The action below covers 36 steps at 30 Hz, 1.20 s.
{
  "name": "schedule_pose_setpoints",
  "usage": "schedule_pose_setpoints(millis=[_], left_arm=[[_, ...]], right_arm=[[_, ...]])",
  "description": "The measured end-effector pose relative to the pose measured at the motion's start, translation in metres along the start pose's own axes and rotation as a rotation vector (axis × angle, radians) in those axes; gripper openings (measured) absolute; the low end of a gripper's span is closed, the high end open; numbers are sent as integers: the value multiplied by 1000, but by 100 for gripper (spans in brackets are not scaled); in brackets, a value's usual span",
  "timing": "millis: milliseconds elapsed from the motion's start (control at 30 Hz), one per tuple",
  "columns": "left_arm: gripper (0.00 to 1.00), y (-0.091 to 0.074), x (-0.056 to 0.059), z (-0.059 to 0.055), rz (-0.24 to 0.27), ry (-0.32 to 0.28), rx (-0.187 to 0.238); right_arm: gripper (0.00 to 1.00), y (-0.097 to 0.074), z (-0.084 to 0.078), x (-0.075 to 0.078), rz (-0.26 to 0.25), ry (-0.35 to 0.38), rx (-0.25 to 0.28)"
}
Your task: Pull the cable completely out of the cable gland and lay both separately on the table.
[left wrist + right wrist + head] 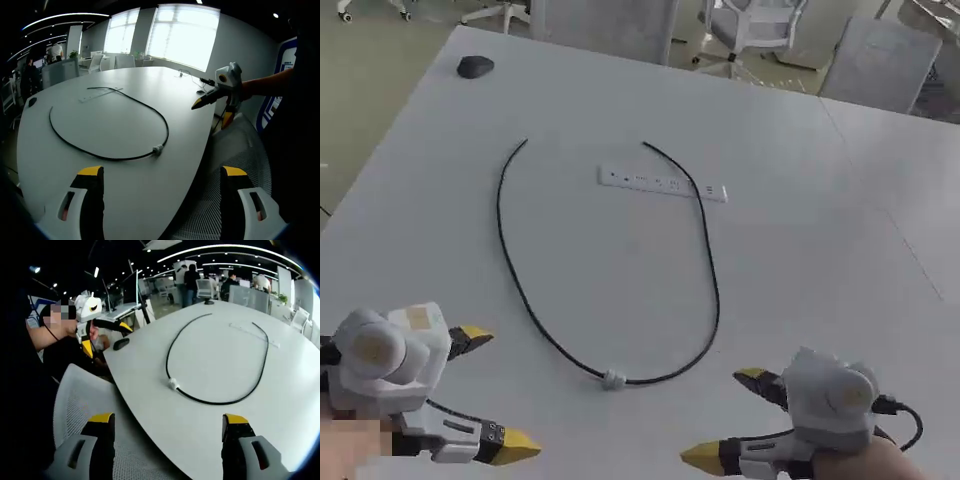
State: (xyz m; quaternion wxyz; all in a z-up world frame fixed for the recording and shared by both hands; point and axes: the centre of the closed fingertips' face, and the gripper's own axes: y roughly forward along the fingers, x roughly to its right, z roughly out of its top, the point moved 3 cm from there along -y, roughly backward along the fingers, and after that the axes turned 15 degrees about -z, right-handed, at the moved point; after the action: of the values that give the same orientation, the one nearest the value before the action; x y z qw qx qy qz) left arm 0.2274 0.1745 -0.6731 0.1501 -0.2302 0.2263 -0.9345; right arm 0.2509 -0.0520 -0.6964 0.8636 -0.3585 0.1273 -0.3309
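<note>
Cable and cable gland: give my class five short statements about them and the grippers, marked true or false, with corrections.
1. The cable lies in an open loop on the table. True.
2. The cable gland sits on the cable at the loop's near bend. True.
3. The left gripper is shut on the cable. False: its jaws are open and hold nothing.
4. The right gripper has open, empty jaws. True.
5. The power strip touches the cable gland. False: it lies at the loop's far side.

cable (508,260) loops on the table (800,250), gland (613,379) at its near bend, power strip (662,184) behind.
</note>
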Motion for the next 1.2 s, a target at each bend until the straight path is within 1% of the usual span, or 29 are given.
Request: schedule_pose_setpoints(millis=[133, 233, 333, 433, 533, 600, 733, 800, 900, 1000, 1067, 1133, 1200], left_arm=[[97, -1, 2, 1, 5, 3, 7], [97, -1, 4, 1, 6, 1, 9], [97, -2, 5, -1, 10, 2, 8], [97, -2, 5, -2, 21, -4, 13], [96, -3, 5, -2, 28, -7, 18], [97, -4, 5, -2, 35, -4, 21], [96, -5, 3, 0, 58, -22, 38], [96, -6, 4, 3, 62, -27, 53], [96, -4, 6, 5, 60, -29, 53], [96, -2, 7, 5, 58, -28, 43], [96, -1, 7, 5, 60, -30, 41], [96, -1, 7, 4, 65, -34, 41], [97, 0, 6, 4, 72, -37, 44]], right_arm=[[90, 5, 4, 2, 1, -14, 0], [89, 10, 6, 3, 3, -31, -10], [88, 15, 9, 4, 7, -43, -13], [86, 22, 13, 5, 15, -42, -20], [84, 29, 15, 4, 23, -73, -38], [83, 33, 18, 4, 30, -86, -41], [80, 42, 19, 4, 50, -116, -63], [79, 45, 19, 5, 54, -140, -69], [74, 50, 21, 8, 55, -161, -64], [71, 58, 21, 13, 54, -159, -83], [68, 61, 21, 12, 60, -171, -90], [65, 65, 20, 9, 79, -191, -108], [65, 70, 18, 8, 93, -232, -116]])
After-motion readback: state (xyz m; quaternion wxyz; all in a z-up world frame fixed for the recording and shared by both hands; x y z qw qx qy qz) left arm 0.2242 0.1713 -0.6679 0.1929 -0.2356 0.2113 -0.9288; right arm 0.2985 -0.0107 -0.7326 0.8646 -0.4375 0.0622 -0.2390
